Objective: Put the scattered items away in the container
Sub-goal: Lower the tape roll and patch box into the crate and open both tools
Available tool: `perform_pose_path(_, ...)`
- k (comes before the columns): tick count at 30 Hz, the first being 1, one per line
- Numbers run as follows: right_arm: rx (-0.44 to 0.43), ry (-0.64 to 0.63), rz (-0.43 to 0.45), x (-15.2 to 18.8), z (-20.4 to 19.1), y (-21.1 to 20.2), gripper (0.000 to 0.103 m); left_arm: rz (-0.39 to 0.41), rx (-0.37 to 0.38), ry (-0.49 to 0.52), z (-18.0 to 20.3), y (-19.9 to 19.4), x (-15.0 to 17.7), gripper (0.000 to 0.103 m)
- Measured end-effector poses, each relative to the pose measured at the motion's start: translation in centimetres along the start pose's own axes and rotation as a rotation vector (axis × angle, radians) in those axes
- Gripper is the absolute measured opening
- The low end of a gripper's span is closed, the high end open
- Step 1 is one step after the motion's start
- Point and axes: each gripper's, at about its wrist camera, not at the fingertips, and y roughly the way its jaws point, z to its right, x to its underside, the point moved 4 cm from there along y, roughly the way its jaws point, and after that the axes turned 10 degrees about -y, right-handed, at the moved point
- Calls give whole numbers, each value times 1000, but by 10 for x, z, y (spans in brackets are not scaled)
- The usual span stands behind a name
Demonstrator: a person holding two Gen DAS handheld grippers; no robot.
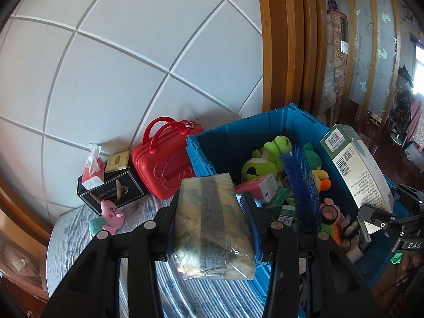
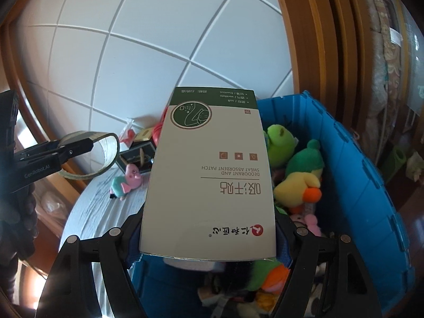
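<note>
My left gripper (image 1: 212,228) is shut on a clear plastic packet (image 1: 212,225) with printed contents, held at the near-left rim of the blue crate (image 1: 230,143). In the right wrist view the same packet (image 2: 103,153) looks like a curved loop in the left gripper's fingers. My right gripper (image 2: 209,233) is shut on a white-and-green deodorant patch box (image 2: 209,175), held above the blue crate (image 2: 357,175). That box also shows in the left wrist view (image 1: 355,167). The crate holds several plush toys, a blue feather (image 1: 299,185) and small boxes.
A pink pig plush (image 1: 111,216) lies on the striped bed cover (image 1: 79,238); it also shows in the right wrist view (image 2: 127,180). Behind it stand a red mini suitcase (image 1: 164,164), a black box (image 1: 111,190) and a tissue pack (image 1: 92,169) against the white tiled wall.
</note>
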Motion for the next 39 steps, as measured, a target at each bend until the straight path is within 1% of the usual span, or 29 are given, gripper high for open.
perform_pose_path(6, 63, 30, -14, 6, 35, -10, 77, 3, 35, 31, 30, 24, -22, 42)
perform_pose_path(12, 132, 85, -22, 20, 68, -23, 76, 5, 63, 62, 57, 47, -43, 42)
perform_pose_path(19, 179, 140, -52, 39, 101, -24, 76, 5, 77, 92, 79, 71, -65, 42)
perform_pose_path(27, 210, 170, -68, 46, 118, -24, 76, -8, 86, 112, 93, 95, -77, 42)
perform_pose_path(39, 211, 182, -63, 42, 124, -18, 76, 16, 93, 122, 101, 103, -98, 42)
